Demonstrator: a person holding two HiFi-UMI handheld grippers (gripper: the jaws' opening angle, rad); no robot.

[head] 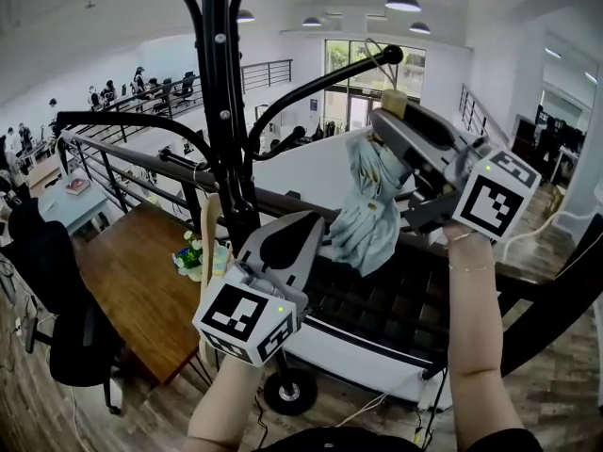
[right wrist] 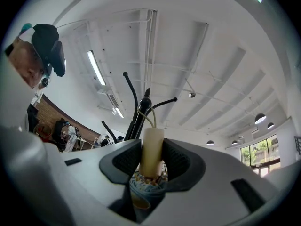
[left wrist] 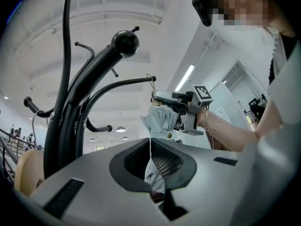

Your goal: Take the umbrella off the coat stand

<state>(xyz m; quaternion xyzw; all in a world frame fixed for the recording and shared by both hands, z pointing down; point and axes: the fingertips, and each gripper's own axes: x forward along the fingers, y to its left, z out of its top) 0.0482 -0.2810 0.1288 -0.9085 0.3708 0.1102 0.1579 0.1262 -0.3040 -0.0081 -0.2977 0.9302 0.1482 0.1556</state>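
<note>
A black coat stand [head: 221, 111] rises left of centre. A folded pale blue-grey umbrella [head: 363, 215] hangs just below one hook arm [head: 320, 88]. My right gripper [head: 391, 121] is shut on its cream handle [head: 394, 104]. The handle's thin cord loop [head: 375, 56] sits at that hook's ball tip; I cannot tell whether it is still around it. In the right gripper view the handle [right wrist: 152, 149] stands upright between the pads of my right gripper [right wrist: 152, 157]. My left gripper [head: 306, 234] reaches the umbrella's lower end, and the left gripper view shows fabric [left wrist: 153, 171] pinched between its jaws.
A wooden table [head: 132, 281] and a dark office chair [head: 66, 337] lie below at the left, behind a dark railing [head: 122, 153]. A black wheel [head: 290, 391] and cables are on the floor near my arms. Other hook arms [left wrist: 66, 55] stick out around the pole.
</note>
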